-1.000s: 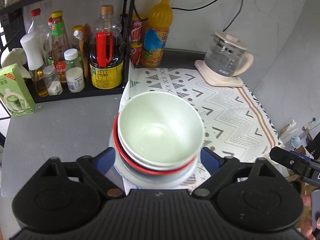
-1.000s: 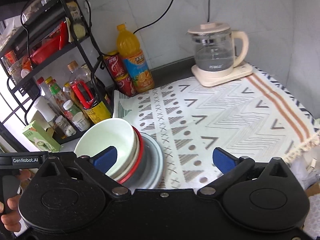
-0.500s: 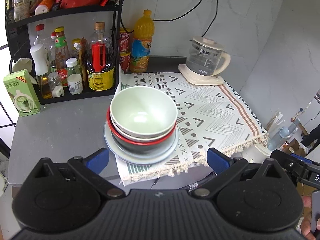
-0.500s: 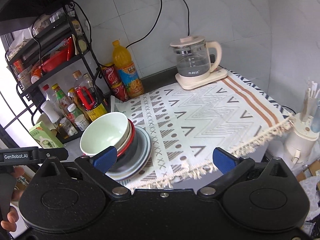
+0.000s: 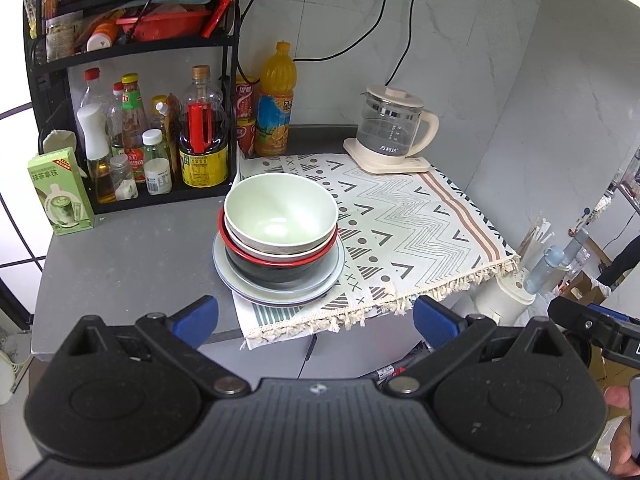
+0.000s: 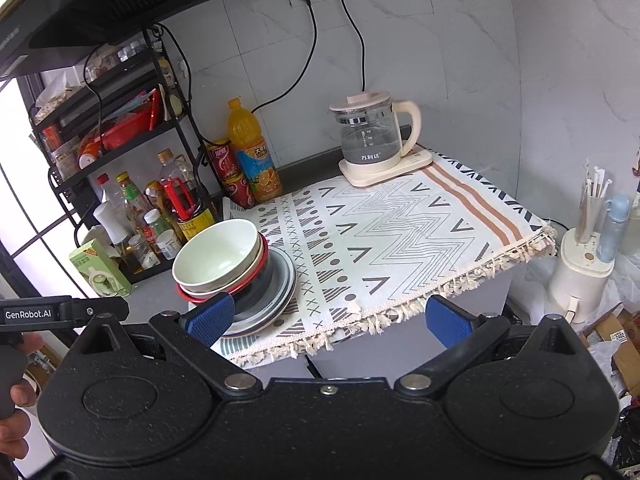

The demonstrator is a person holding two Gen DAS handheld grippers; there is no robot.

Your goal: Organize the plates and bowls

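Observation:
A stack of dishes stands at the left front of the patterned cloth: a pale green bowl on top, a grey-white bowl and a red-rimmed black bowl under it, all on a grey plate. The stack also shows in the right wrist view, with the green bowl and the plate. My left gripper is open and empty, held back in front of the counter edge. My right gripper is open and empty, also back from the counter.
A black rack with sauce bottles stands at the back left. A green carton, an orange juice bottle, red cans and a glass kettle are on the counter. A white appliance stands to the right.
Both grippers have pulled back and up from the stack, which now looks smaller and farther. The stack has stayed in place on the cloth.

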